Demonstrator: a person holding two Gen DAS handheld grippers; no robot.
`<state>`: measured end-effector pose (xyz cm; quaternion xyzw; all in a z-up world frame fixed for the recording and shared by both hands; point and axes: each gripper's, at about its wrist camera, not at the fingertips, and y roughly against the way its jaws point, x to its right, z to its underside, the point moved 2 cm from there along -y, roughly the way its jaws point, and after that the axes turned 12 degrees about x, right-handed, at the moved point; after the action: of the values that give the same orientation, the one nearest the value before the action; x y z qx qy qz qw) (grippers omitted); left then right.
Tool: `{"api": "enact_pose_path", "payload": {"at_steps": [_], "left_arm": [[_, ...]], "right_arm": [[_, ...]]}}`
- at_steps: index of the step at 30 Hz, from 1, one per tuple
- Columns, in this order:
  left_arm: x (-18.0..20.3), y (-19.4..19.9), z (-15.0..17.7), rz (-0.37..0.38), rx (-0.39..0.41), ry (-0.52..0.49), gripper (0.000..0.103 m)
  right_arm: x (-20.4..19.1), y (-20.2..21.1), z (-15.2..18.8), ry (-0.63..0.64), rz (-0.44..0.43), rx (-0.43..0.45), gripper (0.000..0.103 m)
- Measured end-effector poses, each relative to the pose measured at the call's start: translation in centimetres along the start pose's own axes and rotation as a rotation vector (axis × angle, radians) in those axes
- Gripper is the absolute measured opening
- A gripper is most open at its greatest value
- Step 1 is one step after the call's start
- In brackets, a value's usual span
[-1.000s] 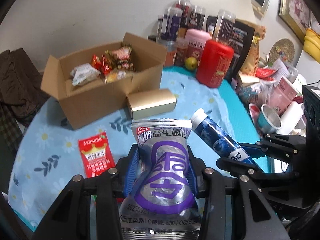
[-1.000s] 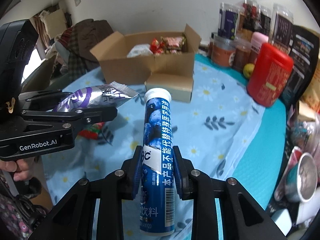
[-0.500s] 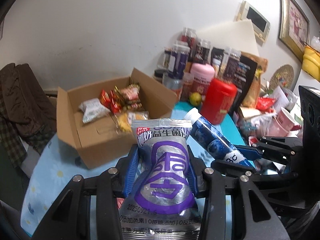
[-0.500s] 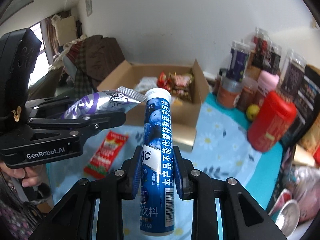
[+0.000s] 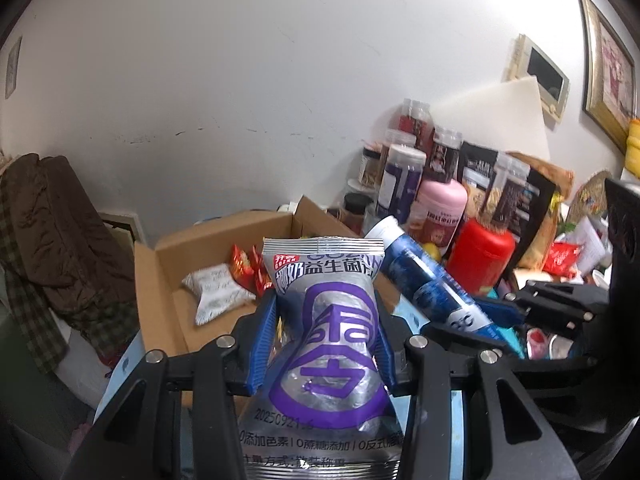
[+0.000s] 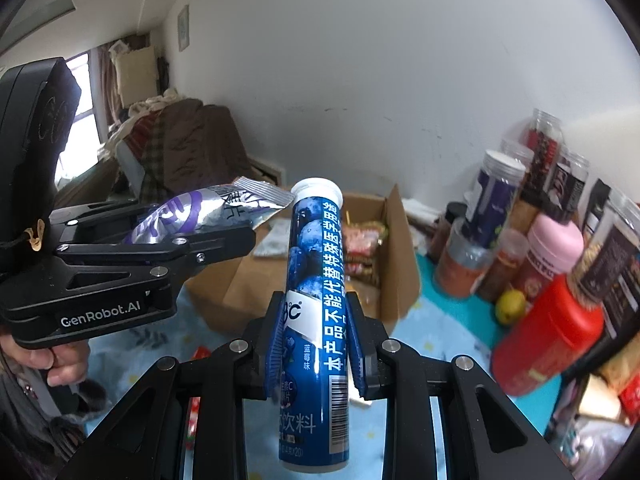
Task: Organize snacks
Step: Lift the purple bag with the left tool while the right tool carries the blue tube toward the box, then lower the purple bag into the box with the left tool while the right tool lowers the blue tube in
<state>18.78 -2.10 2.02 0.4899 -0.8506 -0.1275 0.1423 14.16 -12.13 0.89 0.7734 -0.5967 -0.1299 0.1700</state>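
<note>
Both snacks rose: blue tube [image 6: 316, 320] (cap forward) points toward box [image 6: 394, 248].

Silver-and-purple pouch [image 5: 328, 332], blue tube [image 6: 316, 304], brown cardboard box [image 5: 160, 276], red canister [image 6: 548, 340].
</note>
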Motion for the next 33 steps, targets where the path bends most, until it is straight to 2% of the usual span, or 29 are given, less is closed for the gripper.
{"api": "enact_pose_path", "payload": {"at_steps": [7, 17, 24, 33], "left_arm": [[-0.5, -2.0, -3.3, -0.013, 0.06, -0.019, 0.043], [-2.8, -5.4, -5.6, -0.072, 0.096, -0.008, 0.043], [-4.6, -8.7, -5.6, -0.128, 0.075, -0.018, 0.043], [-6.9, -13.2, -3.8, -0.179, -0.011, -0.01, 0.043]], "right_arm": [[0.6, -2.1, -2.9, 0.015, -0.011, 0.045, 0.028], [1.9, -5.9, -5.9, 0.016, -0.003, 0.075, 0.028], [3.0, -9.2, -6.4, -0.004, 0.011, 0.08, 0.028], [3.9, -13.9, -6.0, -0.039, 0.005, 0.033, 0.028]]}}
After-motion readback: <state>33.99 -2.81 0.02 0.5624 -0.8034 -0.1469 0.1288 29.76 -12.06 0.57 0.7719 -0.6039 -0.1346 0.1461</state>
